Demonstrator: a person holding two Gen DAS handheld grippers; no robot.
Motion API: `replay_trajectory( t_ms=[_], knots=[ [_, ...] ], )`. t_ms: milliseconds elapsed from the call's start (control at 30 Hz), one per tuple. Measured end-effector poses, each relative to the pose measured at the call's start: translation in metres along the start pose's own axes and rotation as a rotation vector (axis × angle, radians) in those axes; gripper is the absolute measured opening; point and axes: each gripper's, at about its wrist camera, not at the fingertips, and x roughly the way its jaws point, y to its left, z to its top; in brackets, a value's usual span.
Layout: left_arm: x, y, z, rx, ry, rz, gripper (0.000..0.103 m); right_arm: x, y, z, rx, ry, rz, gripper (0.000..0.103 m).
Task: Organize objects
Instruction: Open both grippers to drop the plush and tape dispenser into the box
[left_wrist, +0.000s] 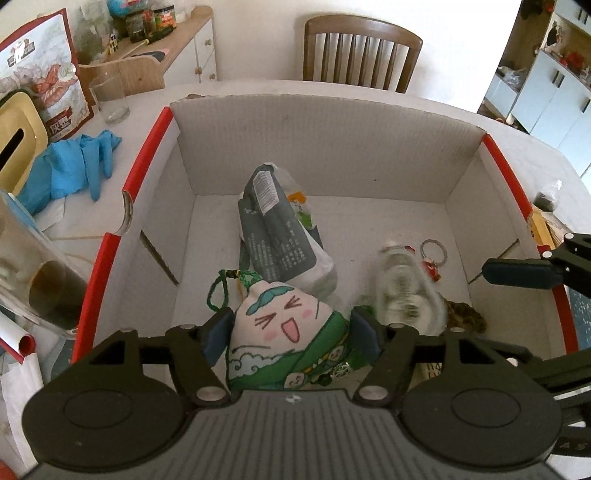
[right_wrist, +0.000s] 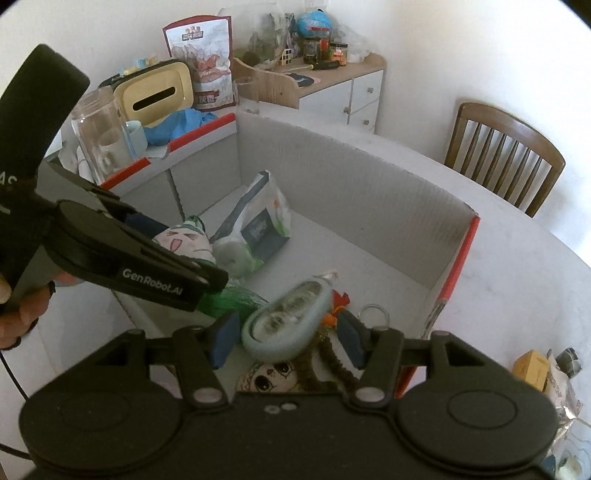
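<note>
A white cardboard box with red rims lies on the table. My left gripper is shut on a green and white plush sachet with a laughing face, held inside the box; it also shows in the right wrist view. My right gripper is open; a blurred glass jar with a pale lid lies between its fingers without touching them, over the box floor. The jar also shows in the left wrist view. A grey and white snack bag and a key ring lie in the box.
Left of the box are blue gloves, a drinking glass, a yellow tissue box, a red snack pack and a tall clear jar. A doll face lies under my right gripper. A wooden chair stands behind the table.
</note>
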Motion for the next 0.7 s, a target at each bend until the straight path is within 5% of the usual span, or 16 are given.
replay_trajectory(
  t_ms=[700],
  knots=[
    [-0.071, -0.031, -0.007, 0.028, -0.173, -0.006, 0.075, -0.072, -0.010, -0.015, 0.107, -0.157, 0.024, 0.066]
  ],
)
